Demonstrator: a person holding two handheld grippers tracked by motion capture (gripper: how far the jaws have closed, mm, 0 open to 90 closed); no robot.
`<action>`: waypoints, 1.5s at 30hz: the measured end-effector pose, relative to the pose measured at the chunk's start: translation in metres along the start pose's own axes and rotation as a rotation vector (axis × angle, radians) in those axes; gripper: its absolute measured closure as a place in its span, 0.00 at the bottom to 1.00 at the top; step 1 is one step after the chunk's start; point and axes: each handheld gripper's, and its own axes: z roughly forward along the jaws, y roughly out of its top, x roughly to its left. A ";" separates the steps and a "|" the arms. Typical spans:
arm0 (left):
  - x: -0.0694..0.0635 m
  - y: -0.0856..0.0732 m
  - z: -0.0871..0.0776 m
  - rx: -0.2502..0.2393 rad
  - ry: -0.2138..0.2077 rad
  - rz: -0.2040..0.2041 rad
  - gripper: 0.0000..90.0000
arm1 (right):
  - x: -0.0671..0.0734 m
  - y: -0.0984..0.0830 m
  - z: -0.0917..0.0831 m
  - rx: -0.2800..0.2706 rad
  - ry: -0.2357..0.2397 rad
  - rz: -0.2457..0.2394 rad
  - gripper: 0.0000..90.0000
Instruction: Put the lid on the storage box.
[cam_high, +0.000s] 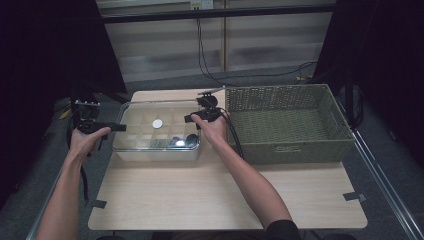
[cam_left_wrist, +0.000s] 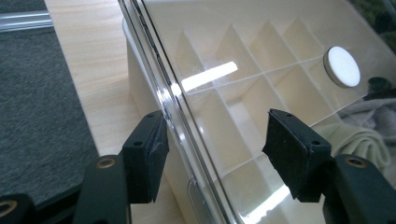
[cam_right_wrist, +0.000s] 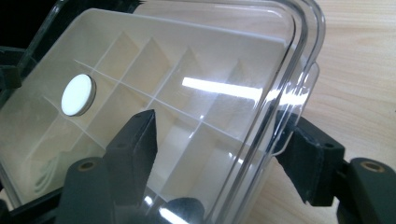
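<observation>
A clear-lidded white box (cam_high: 156, 131) with divided compartments stands at the table's back left. A white round disc (cam_high: 157, 123) sits on the clear lid (cam_left_wrist: 243, 93). My left gripper (cam_high: 120, 127) is at the box's left edge. In the left gripper view it (cam_left_wrist: 217, 126) is open, its jaws straddling the lid's rim with a wide gap. My right gripper (cam_high: 190, 119) is at the box's right end. It (cam_right_wrist: 217, 126) is open too, one jaw over the lid (cam_right_wrist: 187, 70), the other outside the rim. Pale cloth (cam_left_wrist: 359, 135) lies inside.
A large green woven basket (cam_high: 287, 122) stands right of the box, close to my right hand. The wooden table (cam_high: 225, 195) stretches bare toward the front edge, with tape tabs (cam_high: 354, 196) at its corners. Cables (cam_high: 210, 70) hang behind the table.
</observation>
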 end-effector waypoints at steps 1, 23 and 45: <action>0.000 -0.001 0.000 -0.001 -0.002 -0.007 0.44 | 0.000 -0.001 0.001 0.002 -0.002 0.002 0.33; 0.001 -0.007 0.004 -0.030 0.000 -0.031 0.30 | -0.004 -0.011 0.008 0.006 0.003 0.002 0.19; -0.011 -0.022 -0.013 -0.076 0.036 0.013 0.13 | 0.007 -0.007 -0.003 -0.076 -0.007 -0.077 0.09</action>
